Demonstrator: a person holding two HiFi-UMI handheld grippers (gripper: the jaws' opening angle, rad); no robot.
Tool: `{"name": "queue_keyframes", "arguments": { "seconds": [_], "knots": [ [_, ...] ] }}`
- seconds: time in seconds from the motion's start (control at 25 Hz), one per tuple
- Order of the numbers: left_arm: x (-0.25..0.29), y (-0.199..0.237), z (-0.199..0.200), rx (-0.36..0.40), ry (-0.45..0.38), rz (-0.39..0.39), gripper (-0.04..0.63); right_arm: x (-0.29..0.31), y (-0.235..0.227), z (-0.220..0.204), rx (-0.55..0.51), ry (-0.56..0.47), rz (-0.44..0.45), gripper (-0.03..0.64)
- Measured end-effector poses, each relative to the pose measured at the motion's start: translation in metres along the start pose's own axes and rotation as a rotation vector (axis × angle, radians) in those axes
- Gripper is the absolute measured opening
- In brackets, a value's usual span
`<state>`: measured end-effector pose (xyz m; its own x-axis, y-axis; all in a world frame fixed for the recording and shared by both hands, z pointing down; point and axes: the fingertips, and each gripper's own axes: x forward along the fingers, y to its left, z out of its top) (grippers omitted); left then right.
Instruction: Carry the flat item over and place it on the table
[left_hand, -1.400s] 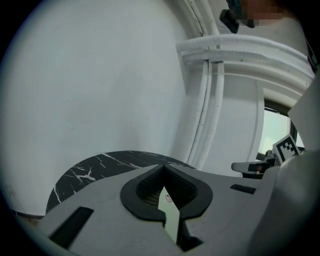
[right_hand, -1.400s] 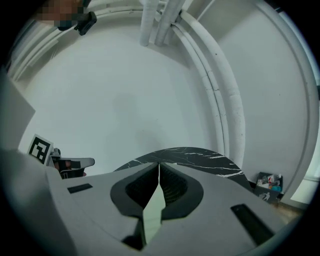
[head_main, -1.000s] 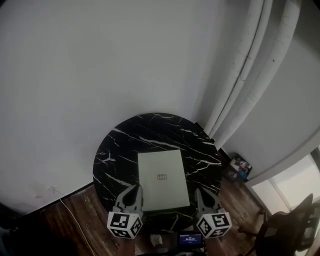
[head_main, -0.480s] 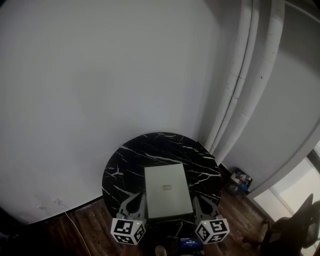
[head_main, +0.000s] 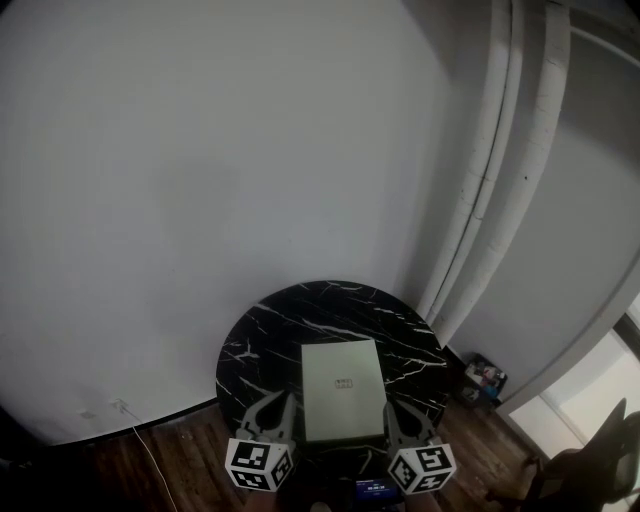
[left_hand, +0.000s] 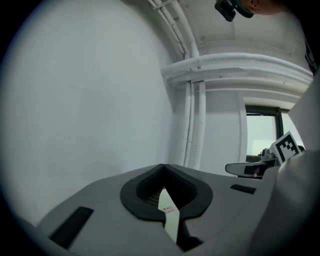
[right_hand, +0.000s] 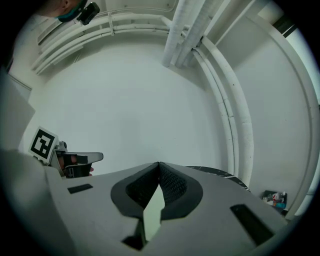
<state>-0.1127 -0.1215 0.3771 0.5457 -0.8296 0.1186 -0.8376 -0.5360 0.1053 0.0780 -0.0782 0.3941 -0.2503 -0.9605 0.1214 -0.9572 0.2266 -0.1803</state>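
A flat pale green item (head_main: 343, 388) with a small label at its middle lies level over the round black marble table (head_main: 270, 335), its near end past the table's front rim. My left gripper (head_main: 283, 404) is shut on the item's left edge. The right gripper (head_main: 393, 408) is shut on its right edge. Seen from the left gripper (left_hand: 162, 168), the item (left_hand: 169, 214) shows edge-on between the closed pads. The right gripper view has the same thin edge (right_hand: 154, 210) clamped in the right gripper (right_hand: 159, 165). Whether the item touches the tabletop I cannot tell.
A white wall stands behind the table, with white pipes (head_main: 490, 180) running up at the right. A cable (head_main: 140, 432) trails on the dark wood floor at the left. Small clutter (head_main: 485, 378) sits on the floor to the right, and a dark chair (head_main: 600, 460) stands at the lower right.
The head view has tilted up and drawn back, so the table and item now show lower and smaller. Both grippers have kept their hold on the item's edges.
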Motion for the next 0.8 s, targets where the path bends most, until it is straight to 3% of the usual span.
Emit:
{"name": "queue_keyframes", "arguments": {
  "seconds": [0.8],
  "knots": [
    [0.003,0.008,-0.015,-0.042,0.048,0.006,0.012,0.005,-0.001,-0.002,-0.018,0.021,0.001,0.018]
  ]
}}
